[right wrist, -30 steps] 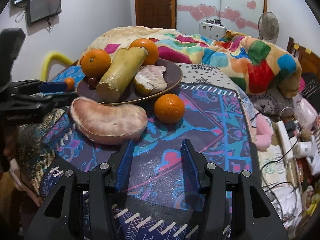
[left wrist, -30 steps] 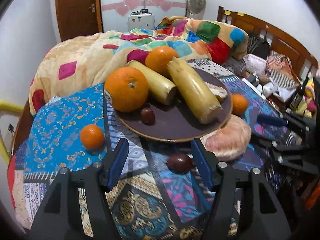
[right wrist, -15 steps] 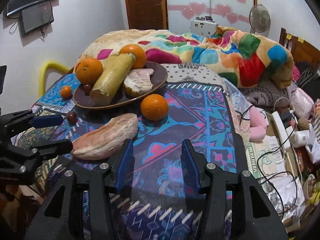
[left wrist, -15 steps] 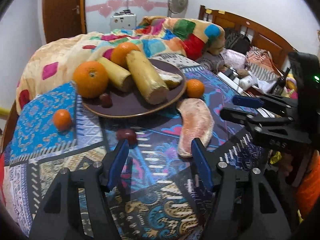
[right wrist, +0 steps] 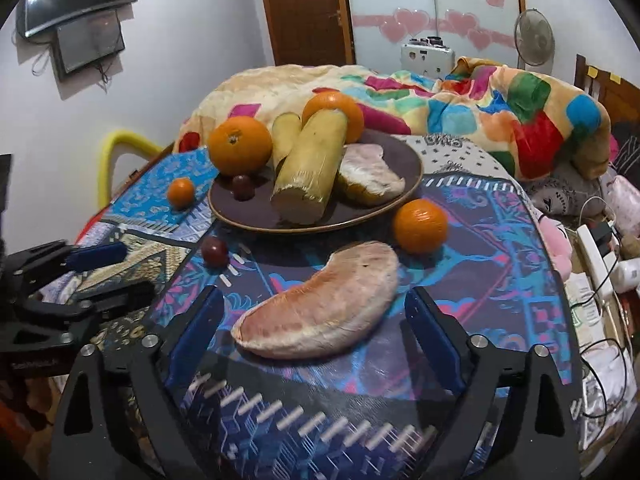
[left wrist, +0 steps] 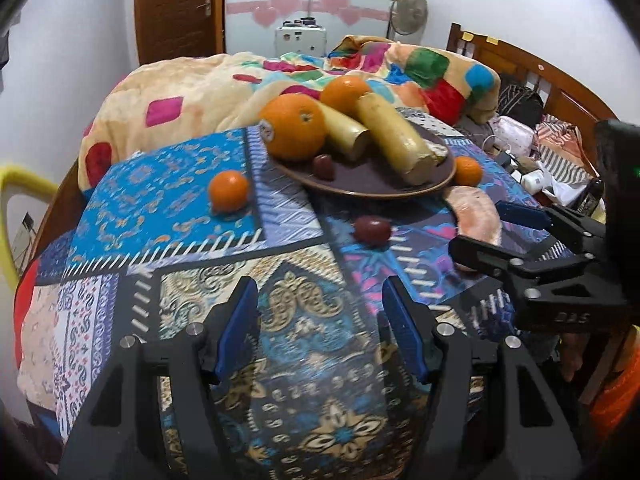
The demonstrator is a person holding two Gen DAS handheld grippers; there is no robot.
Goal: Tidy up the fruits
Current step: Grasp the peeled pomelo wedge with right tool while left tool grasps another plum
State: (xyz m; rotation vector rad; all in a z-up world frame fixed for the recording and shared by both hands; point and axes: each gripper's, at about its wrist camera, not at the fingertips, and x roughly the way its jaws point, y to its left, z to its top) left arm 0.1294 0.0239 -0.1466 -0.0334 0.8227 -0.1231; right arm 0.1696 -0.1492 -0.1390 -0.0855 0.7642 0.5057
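A brown plate [right wrist: 404,184] on the patterned table holds two oranges [right wrist: 240,145], two pale cane pieces [right wrist: 310,168], a pomelo wedge [right wrist: 368,174] and a dark grape [right wrist: 243,187]. Loose on the cloth lie a large pink pomelo segment [right wrist: 320,318], a mandarin [right wrist: 420,226], a small mandarin [left wrist: 229,191] and a dark red grape [left wrist: 372,230]. My right gripper [right wrist: 316,334] is open wide, its jaws on either side of the pomelo segment. My left gripper [left wrist: 320,330] is open and empty over bare cloth, well short of the grape.
A bed with a colourful blanket [left wrist: 420,68] lies behind the table. A yellow chair [left wrist: 16,192] stands at the left. Clutter and cables [right wrist: 600,248] lie on the right. The table's edge curves close below both grippers.
The left gripper pulled back and swung left; the plate and grape are farther off. The right gripper opened wider and moved forward until its jaws stand either side of the pomelo segment.
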